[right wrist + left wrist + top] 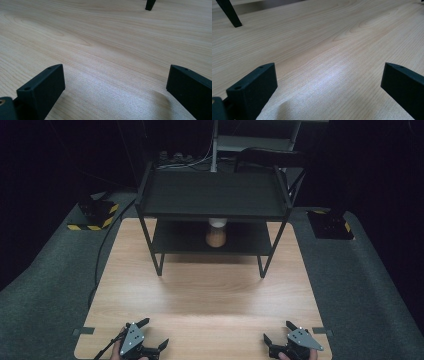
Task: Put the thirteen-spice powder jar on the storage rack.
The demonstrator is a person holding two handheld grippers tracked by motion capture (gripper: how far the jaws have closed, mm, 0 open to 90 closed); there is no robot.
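Pale wood grain covers the table [200,295], which carries a black two-tier rack [215,195] at its far end. Under the rack's top shelf, on the lower shelf, stands a small jar [216,234] with brownish contents and a white cap; the top shelf cuts off the cap's upper part, and the dim light makes any label impossible to read. Behind the rack the background is dark, with cables and some gear only faintly seen.

Well nearer than the rack, at the table's near edge, the left gripper [154,334] sits ahead of a hand cut off by the frame edge. Its jaws are spread wide with nothing between them; in the left gripper view [329,80] bare table lies between them and one rack leg [230,13] stands far off.

On the same near edge, the right gripper [278,332] is likewise spread wide and empty; the right gripper view [115,80] shows bare table between the jaws and a rack leg tip [150,4] beyond.
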